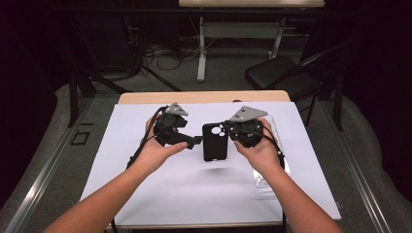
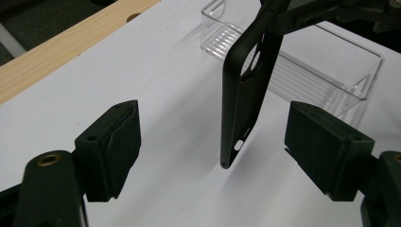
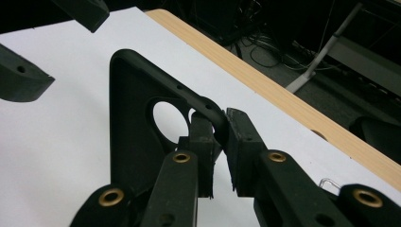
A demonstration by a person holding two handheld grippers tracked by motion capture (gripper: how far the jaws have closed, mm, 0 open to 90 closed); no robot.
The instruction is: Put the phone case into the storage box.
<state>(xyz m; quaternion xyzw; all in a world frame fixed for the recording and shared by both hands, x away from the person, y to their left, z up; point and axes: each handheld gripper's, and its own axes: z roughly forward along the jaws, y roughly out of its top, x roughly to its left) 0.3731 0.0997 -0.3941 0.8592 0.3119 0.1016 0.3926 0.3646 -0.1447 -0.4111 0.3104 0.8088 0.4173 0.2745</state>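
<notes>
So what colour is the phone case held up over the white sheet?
Matte black phone case, clearest in the left gripper view.

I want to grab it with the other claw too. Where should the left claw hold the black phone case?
Probably the free bottom end of the black phone case. The right gripper already pinches its top edge by the camera hole. The case hangs edge-on between the open left gripper's pads, so close on its flat faces.
</notes>
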